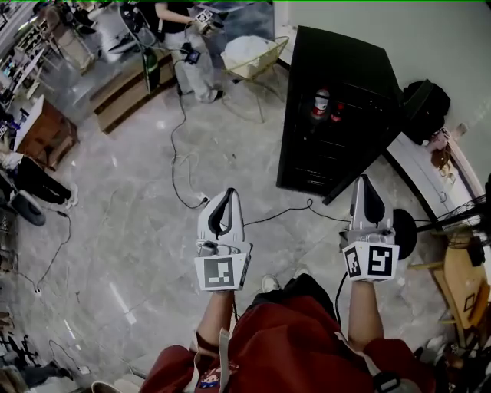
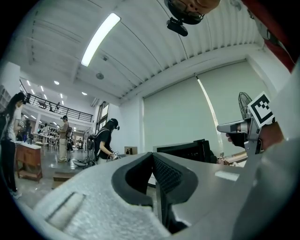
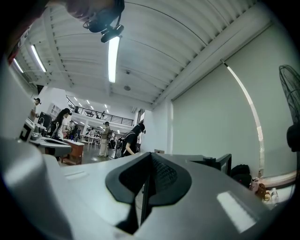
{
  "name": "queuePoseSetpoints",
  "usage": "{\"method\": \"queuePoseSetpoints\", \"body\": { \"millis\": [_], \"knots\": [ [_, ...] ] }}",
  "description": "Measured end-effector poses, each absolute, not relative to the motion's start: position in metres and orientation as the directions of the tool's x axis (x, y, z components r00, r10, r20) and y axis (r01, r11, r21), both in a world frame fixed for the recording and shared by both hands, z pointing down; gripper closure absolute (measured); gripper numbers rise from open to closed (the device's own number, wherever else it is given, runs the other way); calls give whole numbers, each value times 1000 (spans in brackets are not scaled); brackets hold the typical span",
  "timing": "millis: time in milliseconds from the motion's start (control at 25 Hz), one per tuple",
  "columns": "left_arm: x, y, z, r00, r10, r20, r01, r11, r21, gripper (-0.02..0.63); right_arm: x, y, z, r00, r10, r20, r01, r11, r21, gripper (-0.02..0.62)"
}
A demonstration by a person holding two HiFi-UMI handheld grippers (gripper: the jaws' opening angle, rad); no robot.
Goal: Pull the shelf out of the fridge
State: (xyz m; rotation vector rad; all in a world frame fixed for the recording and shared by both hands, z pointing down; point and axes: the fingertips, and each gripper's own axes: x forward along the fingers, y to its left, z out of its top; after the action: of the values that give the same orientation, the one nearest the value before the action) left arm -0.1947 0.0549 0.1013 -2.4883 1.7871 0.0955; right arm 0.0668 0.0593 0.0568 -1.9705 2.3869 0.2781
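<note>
A black fridge (image 1: 337,100) stands on the floor ahead and to the right, its door swung open toward the right. Dark shelves (image 1: 326,142) show inside, with two red-and-white items (image 1: 321,104) on an upper one. My left gripper (image 1: 230,192) is held out well short of the fridge and left of it, shut and empty. The right gripper (image 1: 364,179) points at the open door's lower edge, also shut and empty, apart from the fridge. In the left gripper view the shut jaws (image 2: 152,154) face the fridge (image 2: 187,150) in the distance. The right gripper view (image 3: 151,154) shows the same.
Black cables (image 1: 180,165) trail over the marble floor in front of the fridge. A wire chair (image 1: 253,54) and a person (image 1: 180,23) are behind it, a wooden crate (image 1: 126,92) to the left. A black bag (image 1: 426,107) and a fan base (image 1: 404,230) sit at the right.
</note>
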Motion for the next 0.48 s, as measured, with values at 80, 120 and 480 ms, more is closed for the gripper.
{"method": "queuePoseSetpoints", "body": {
  "millis": [80, 120, 480],
  "knots": [
    [-193, 47, 108, 326, -941, -85, -945, -326, -20, 609, 69, 53, 65, -186, -975, -124, -978, 172, 116, 595],
    [-192, 43, 111, 331, -940, -82, -944, -330, -21, 609, 70, 50, 69, -183, -976, -117, -979, 170, 112, 595],
    [-166, -21, 115, 377, -924, -66, -926, -374, -44, 609, 88, -8, 89, -146, -982, -121, -988, 140, 62, 595]
  ]
}}
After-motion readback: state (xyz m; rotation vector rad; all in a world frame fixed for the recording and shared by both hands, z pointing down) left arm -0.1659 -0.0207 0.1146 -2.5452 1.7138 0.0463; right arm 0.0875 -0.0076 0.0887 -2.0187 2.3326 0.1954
